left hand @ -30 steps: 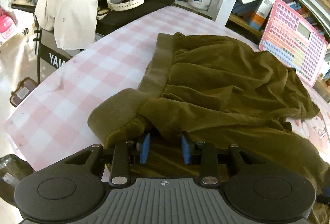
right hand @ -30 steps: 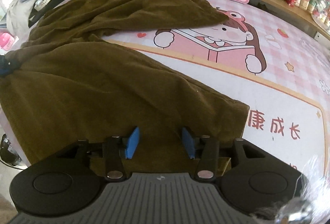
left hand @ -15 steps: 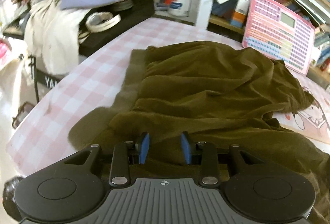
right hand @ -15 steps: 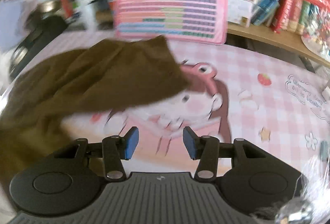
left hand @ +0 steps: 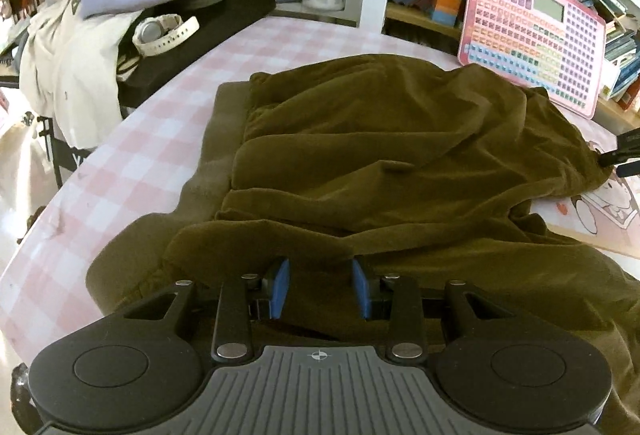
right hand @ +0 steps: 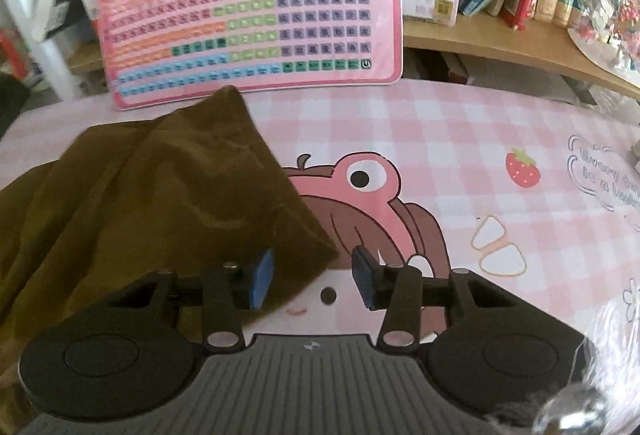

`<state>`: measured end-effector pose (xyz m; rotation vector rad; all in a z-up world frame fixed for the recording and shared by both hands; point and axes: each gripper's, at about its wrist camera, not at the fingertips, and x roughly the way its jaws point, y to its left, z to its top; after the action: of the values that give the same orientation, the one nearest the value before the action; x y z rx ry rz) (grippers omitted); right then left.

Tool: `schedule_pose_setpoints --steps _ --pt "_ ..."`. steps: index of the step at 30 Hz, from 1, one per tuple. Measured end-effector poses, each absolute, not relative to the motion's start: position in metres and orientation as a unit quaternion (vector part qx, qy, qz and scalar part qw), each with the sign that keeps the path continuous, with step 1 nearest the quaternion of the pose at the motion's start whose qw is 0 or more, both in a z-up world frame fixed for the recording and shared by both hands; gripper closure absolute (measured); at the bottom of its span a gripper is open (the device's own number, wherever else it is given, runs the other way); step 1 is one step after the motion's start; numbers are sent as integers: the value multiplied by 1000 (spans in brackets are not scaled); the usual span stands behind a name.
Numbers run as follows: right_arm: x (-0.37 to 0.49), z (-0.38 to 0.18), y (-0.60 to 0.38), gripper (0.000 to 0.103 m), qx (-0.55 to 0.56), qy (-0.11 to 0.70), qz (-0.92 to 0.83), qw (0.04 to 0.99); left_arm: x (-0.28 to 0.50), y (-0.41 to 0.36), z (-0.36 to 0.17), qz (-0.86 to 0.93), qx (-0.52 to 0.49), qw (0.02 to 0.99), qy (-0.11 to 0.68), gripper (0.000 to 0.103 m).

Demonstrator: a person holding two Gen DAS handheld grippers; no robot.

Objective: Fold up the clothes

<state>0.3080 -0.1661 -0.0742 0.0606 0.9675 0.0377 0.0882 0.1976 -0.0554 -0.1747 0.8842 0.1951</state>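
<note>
Garment: olive-brown trousers [left hand: 380, 155], spread rumpled over the pink checked tabletop [left hand: 132, 163]; waistband at 9 o'clock in the left wrist view, one leg running toward 3 o'clock.
Leg end: hem corner [right hand: 308, 255] lying flat on the cartoon print, just below the pink keypad toy [right hand: 256, 7] at 12 o'clock.
Left tool [left hand: 319, 289]: narrow, a raised fold of cloth between the blue pads; whether pinched or only straddled, cannot tell.
Right tool [right hand: 313, 281]: jaws closing, hem corner between them, pads not yet pressing.
Handling: soft, limp, velvety; likely light, prone to sag, drag and crease rather than keep shape; little risk of damage.
Where to grip: probably hem corner for the right, waistband-side fold for the left; thick doubled edges likely less prone to slipping than a single layer.
</note>
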Motion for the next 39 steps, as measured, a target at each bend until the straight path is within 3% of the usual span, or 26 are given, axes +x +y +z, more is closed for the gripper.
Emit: schedule_pose_setpoints --steps 2,5,10,15,17,19,28,33,39 --pt "310 -80 -167 78 37 466 22 884 88 198 -56 94 -85 895 428 69" --pt "301 -76 -170 92 44 460 42 886 88 199 -57 94 -90 894 430 69" --pt "257 -41 -196 94 49 421 52 904 89 204 -58 94 -108 893 427 68" --pt "261 -66 -206 90 20 454 14 891 96 202 -51 67 -112 894 429 68" --pt "261 -71 -199 75 -10 456 10 890 102 199 -44 54 -100 899 424 68" --pt "254 -68 -196 65 -18 448 5 894 111 199 -36 47 -94 904 415 68" --pt "141 -30 -140 61 -70 438 157 882 176 222 -37 23 -83 906 415 69" --pt "73 -43 -118 61 -135 455 166 864 222 253 -57 29 -110 899 423 70" --pt "49 -64 -121 61 -137 481 116 858 255 279 -64 66 -174 891 414 75"
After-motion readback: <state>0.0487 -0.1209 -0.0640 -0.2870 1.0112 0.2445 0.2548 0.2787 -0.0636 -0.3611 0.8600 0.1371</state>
